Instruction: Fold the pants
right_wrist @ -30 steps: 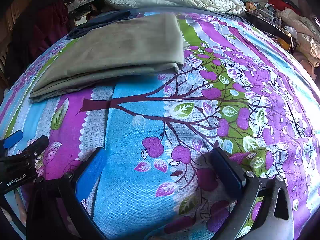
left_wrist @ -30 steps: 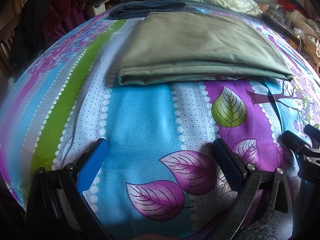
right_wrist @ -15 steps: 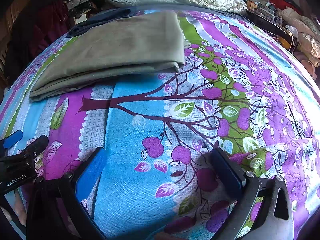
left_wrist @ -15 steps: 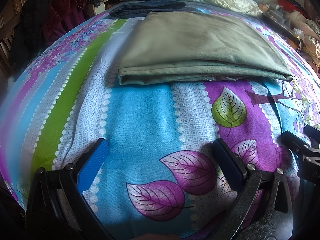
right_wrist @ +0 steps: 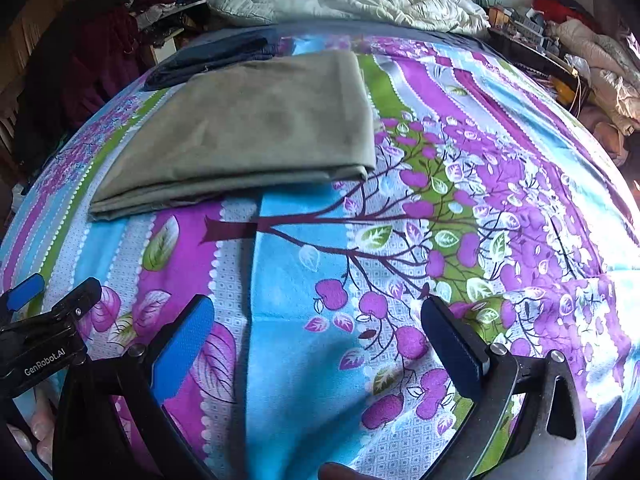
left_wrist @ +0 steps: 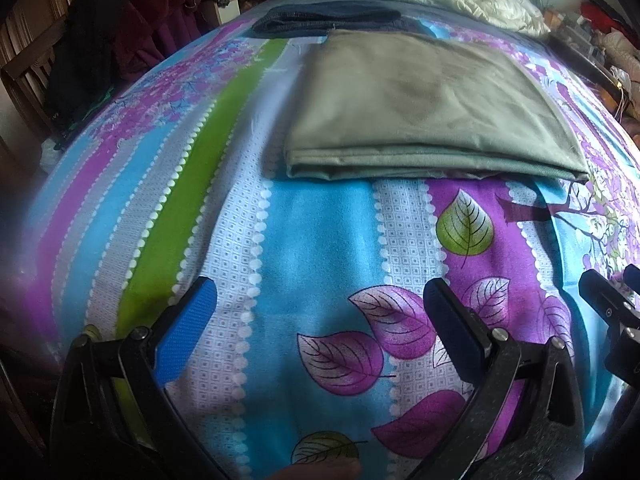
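Note:
Olive-green pants (left_wrist: 424, 108) lie folded into a flat rectangle on the patterned bedsheet (left_wrist: 316, 240), its thick folded edge toward me. The right wrist view shows the same pants (right_wrist: 256, 132) at the upper left. My left gripper (left_wrist: 316, 316) hovers open over the sheet, well short of the pants, with nothing between its fingers. My right gripper (right_wrist: 316, 328) is also open and empty, to the right of the left one and nearer than the pants. Each gripper shows at the edge of the other's view: the right gripper (left_wrist: 616, 312) and the left gripper (right_wrist: 40, 316).
A folded dark blue garment (left_wrist: 324, 20) lies just behind the pants. A white quilt (right_wrist: 348, 0) is bunched at the head of the bed. Dark clothes hang on a chair (left_wrist: 92, 48) at the left. Cluttered shelves and bedding (right_wrist: 580, 52) are at the right.
Both grippers have drawn back a little from the pants, which now look slightly farther up in both views. Their jaws stay wide apart and the pants have not moved.

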The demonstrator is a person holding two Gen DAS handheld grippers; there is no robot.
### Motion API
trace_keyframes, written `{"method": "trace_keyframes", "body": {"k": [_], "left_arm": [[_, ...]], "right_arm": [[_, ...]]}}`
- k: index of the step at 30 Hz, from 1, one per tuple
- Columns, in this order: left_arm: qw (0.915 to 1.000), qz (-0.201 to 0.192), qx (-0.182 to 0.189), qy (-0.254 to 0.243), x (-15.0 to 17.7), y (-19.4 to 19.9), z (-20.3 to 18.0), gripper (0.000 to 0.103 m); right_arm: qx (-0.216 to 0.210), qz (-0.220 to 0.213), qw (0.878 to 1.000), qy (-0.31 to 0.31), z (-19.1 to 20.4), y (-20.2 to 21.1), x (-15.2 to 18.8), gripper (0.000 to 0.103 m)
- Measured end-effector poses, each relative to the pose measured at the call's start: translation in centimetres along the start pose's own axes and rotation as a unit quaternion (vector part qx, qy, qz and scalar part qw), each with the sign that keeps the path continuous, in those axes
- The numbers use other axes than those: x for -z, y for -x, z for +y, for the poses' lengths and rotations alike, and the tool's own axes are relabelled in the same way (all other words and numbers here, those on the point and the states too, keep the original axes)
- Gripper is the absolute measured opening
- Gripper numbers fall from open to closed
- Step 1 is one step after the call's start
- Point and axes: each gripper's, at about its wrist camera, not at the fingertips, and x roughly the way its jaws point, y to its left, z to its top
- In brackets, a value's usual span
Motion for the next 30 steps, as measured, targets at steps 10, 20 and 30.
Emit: {"method": "trace_keyframes", "body": {"k": [10, 20, 30], "left_arm": [[0.9988, -0.048, -0.002, -0.005, -1.6, 3.4, 0.9, 0.103], [0.9981, -0.059, 0.018, 0.001, -2.4, 4.2, 1.0, 0.103], [0.9956, -0.081, 0.041, -0.023, -4.1, 5.7, 0.0, 0.102]], "right_arm": [[-0.039, -0.012, 0.999, 0.026, 2.3, 3.2, -2.1, 0.103], [-0.008, -0.021, 1.0, 0.01, 1.8, 3.6, -2.8, 0.103], [-0.025, -0.038, 0.999, 0.02, 3.1, 5.3, -4.6, 0.103]]}}
